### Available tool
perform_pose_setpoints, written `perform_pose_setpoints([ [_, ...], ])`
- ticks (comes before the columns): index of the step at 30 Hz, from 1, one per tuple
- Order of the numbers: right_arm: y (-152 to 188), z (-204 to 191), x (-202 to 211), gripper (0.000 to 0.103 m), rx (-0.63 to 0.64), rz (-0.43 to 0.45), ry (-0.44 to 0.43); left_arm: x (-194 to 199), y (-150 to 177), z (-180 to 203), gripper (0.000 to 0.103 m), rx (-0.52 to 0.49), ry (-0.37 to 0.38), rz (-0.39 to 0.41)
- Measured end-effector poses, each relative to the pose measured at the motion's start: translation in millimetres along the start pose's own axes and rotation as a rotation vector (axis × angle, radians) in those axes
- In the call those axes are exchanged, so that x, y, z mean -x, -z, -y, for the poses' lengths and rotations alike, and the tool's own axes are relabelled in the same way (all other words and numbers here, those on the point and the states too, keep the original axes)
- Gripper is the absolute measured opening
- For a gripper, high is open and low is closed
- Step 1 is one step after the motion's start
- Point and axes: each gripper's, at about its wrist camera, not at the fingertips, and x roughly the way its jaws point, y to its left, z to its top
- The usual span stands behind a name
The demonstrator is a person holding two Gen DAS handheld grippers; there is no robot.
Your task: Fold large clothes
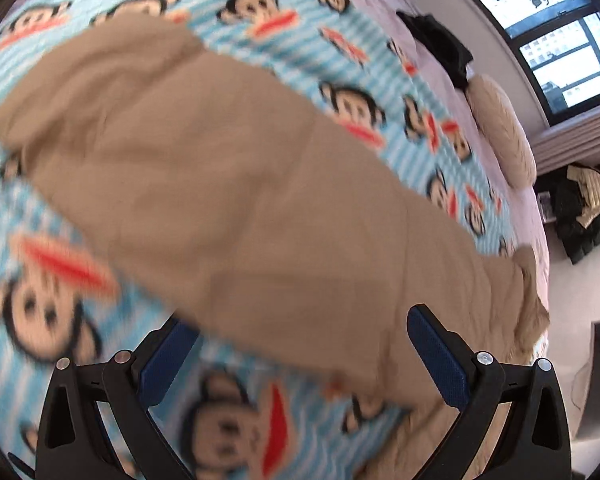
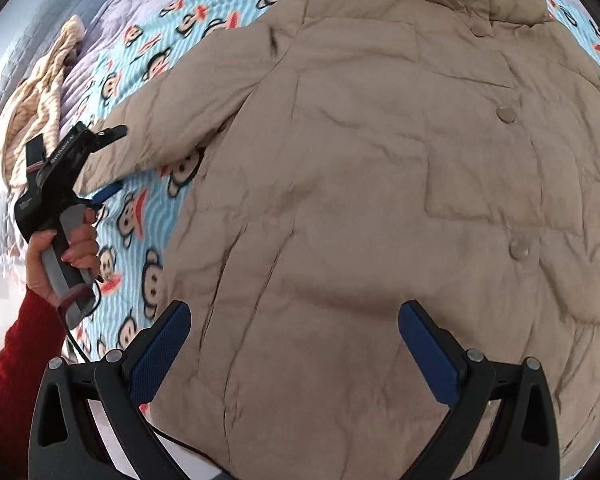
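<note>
Here, left wrist view: left gripper (image 1: 300, 354), blue pads spread wide, nothing between them, poised over the sleeve (image 1: 236, 184) of a beige padded coat. The sleeve lies diagonally across a bed cover (image 1: 40, 272) printed with cartoon monkeys; the picture is motion-blurred. Beyond: a cream pillow (image 1: 504, 128), a dark garment (image 1: 440, 46), a window (image 1: 540, 28).

Right wrist view: right gripper (image 2: 294, 350), fingers likewise apart and empty, above the coat (image 2: 380, 184), which is spread front-up on the bed cover (image 2: 140, 216), 3 round snaps (image 2: 506, 114) down its front. At left, a hand (image 2: 66, 258) in a red sleeve (image 2: 20, 368) holds the other gripper at the coat's cuff. A striped cream cloth (image 2: 36, 108) lies further left.
</note>
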Motion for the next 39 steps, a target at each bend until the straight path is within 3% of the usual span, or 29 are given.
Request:
perform_pose_setpoints([
  [5,-27.6,6.9,1.9,0.103,-0.051,0.076,-0.037,-8.0,-36.3,-5.7,0.102,0.012,-0.025,0.079],
  [6,-36.1,7.3,2.0,0.103,-0.056,0.100,-0.045,-9.4,-42.7,-6.0,0.092,0.010,-0.043,0.092],
  [7,-42.3,6.4,1.1,0.103,-0.060,0.122,-0.050,-11.9,-48.0,-6.4,0.069,0.005,-0.052,0.091],
  [8,-49.2,4.6,0.9,0.103,-0.064,0.144,-0.058,-15.7,-53.0,-7.7,0.055,-0.001,-0.051,0.078],
  [9,-57.0,3.2,0.5,0.103,-0.069,0.167,-0.067,-19.3,-57.3,-9.7,0.027,-0.005,-0.033,0.058],
  [10,-65.2,0.6,-0.5,0.102,-0.076,0.193,-0.081,-19.5,-60.5,-11.3,0.010,-0.009,0.001,0.045],
  [11,-70.1,-1.8,-1.4,0.095,-0.082,0.218,-0.102,-17.6,-61.8,-9.4,0.010,-0.018,0.013,0.046],
  [12,-78.2,-4.8,-3.1,0.074,-0.092,0.245,-0.138,-11.8,-61.4,-3.1,0.010,-0.049,0.007,0.060],
  [13,-84.4,-6.9,-6.6,0.042,-0.098,0.248,-0.161,-1.5,-60.8,3.8,0.010,-0.097,-0.002,0.086],
  [15,-102.5,-12.1,-21.0,0.014,-0.133,0.235,-0.223,21.2,-56.6,22.7,0.010,-0.199,-0.017,0.129],
  [19,-125.7,-25.3,-41.5,0.012,-0.141,0.257,-0.303,62.0,-49.4,64.6,0.010,-0.360,0.015,0.197],
  [22,-136.8,-37.9,-70.0,0.012,-0.152,0.226,-0.337,80.4,-39.0,97.0,0.010,-0.462,0.061,0.215],
  [29,-131.5,-36.3,-123.1,0.007,-0.208,0.109,-0.408,62.0,3.7,185.3,0.010,-0.680,0.156,0.134],
  [32,-125.9,-26.2,-110.0,0.007,-0.186,0.088,-0.439,46.6,32.1,224.9,0.010,-0.748,0.179,0.104],
  [36,-98.6,30.7,-53.6,0.008,-0.213,0.133,-0.432,21.3,70.6,275.1,0.010,-0.797,0.230,0.042],
  [39,-66.1,98.8,-1.3,0.012,-0.241,0.196,-0.299,-7.3,108.7,310.7,0.010,-0.840,0.244,-0.017],
])
